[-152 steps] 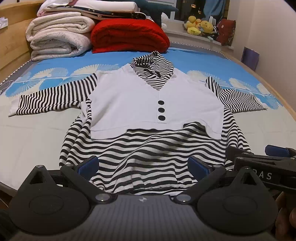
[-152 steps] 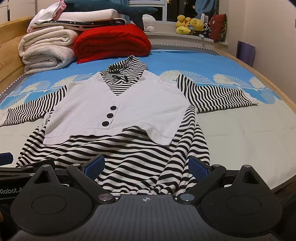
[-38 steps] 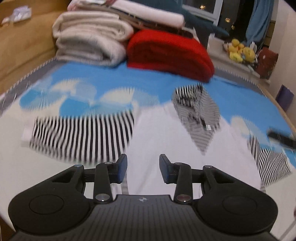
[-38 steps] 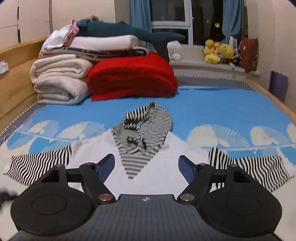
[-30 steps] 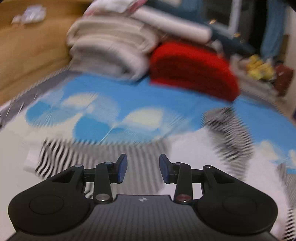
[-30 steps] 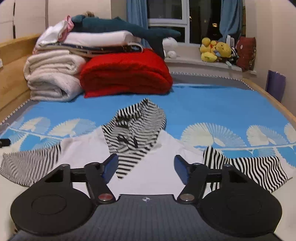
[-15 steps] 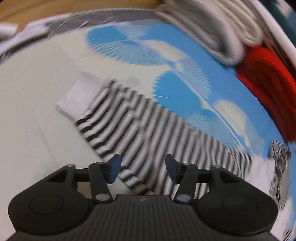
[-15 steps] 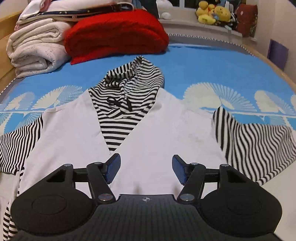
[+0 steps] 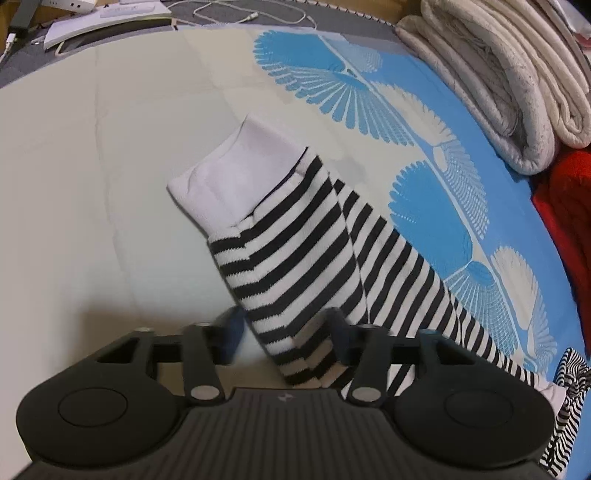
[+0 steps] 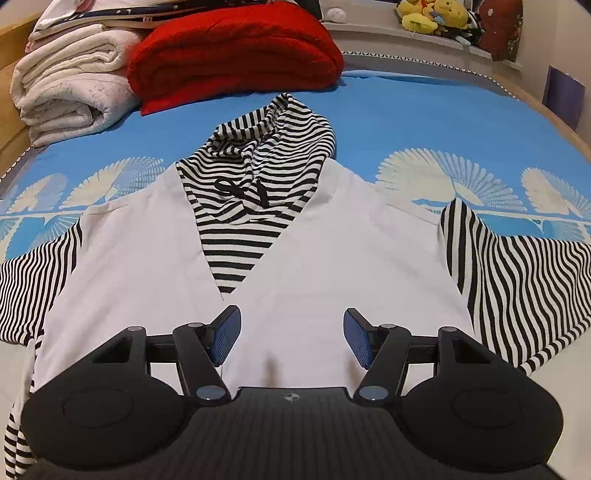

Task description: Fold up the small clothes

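A small hooded top lies flat on the bed, white chest (image 10: 314, 258), black-and-white striped hood (image 10: 266, 155) and sleeves. In the left wrist view its left striped sleeve (image 9: 314, 251) with a white cuff (image 9: 240, 170) runs toward the camera. My left gripper (image 9: 284, 336) is open, its jaws on either side of the sleeve's middle, low over it. My right gripper (image 10: 291, 336) is open and empty, low over the white chest below the V neck. The right sleeve (image 10: 517, 280) lies spread to the right.
Folded cream blankets (image 10: 74, 88) and a red blanket (image 10: 236, 48) are stacked at the head of the bed. Plush toys (image 10: 436, 14) sit on the sill. Cables and papers (image 9: 110, 14) lie past the mattress edge beyond the cuff.
My left gripper swung left from the chest to the left sleeve and dropped over it, jaws opening a little. My right gripper moved forward and down over the chest.
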The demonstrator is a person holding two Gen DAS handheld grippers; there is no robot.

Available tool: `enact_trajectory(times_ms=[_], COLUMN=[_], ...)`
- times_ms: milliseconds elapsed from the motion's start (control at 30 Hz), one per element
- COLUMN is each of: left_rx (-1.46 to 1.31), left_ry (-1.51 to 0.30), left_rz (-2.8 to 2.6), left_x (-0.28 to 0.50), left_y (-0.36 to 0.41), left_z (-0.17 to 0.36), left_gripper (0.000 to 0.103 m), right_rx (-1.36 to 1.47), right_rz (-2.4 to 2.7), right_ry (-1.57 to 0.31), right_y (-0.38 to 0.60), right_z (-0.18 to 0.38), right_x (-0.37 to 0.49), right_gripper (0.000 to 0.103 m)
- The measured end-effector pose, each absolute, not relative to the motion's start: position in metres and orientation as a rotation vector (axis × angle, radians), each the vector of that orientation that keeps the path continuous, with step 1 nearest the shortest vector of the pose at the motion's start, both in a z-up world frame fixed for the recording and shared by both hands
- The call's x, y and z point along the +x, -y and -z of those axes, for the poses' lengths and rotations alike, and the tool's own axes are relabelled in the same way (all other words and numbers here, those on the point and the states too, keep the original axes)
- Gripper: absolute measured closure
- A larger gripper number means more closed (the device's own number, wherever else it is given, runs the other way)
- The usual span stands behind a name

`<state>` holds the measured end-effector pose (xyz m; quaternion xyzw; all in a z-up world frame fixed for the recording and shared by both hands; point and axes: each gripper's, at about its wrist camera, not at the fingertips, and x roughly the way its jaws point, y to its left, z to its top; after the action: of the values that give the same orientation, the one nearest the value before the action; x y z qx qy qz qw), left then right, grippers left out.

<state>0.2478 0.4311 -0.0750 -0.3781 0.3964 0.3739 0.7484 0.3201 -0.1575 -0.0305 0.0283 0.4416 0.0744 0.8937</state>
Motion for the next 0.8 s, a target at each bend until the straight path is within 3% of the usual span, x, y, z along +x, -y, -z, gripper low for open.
enact_trajectory(times_ms=[33, 67, 367, 600, 667, 800], left_rx=[-0.818, -0.810, -0.525, -0.420, -0.427, -0.426], left_ry=[-0.865, -0.857, -0.624, -0.565, -0.671, -0.787], left_rz=[-0.816, -0.816, -0.686, -0.022, 0.262, 0.232], left_x=[0.250, 0.251, 0.280, 0.296, 0.298, 0.297], left_y=[-0.431, -0.430, -0.338, -0.143, -0.093, -0.069], left_z=[0.075, 0.075, -0.010, -0.070, -0.068, -0.049], left_gripper=[0.094, 0.097, 0.099, 0.098, 0.080, 0.073], right_rx=[0.061, 0.063, 0.099, 0.170, 0.188, 0.223], right_rz=[-0.152, -0.150, -0.114, 0.004, 0.030, 0.071], right_ry=[-0.916, -0.916, -0.897, -0.861, -0.856, -0.868], right_y=[0.159, 0.160, 0.181, 0.224, 0.235, 0.252], right_z=[0.030, 0.030, 0.022, 0.013, 0.012, 0.016], right_x=[0.320, 0.320, 0.322, 0.321, 0.317, 0.308], right_gripper=[0.040, 0.040, 0.040, 0.040, 0.040, 0.040])
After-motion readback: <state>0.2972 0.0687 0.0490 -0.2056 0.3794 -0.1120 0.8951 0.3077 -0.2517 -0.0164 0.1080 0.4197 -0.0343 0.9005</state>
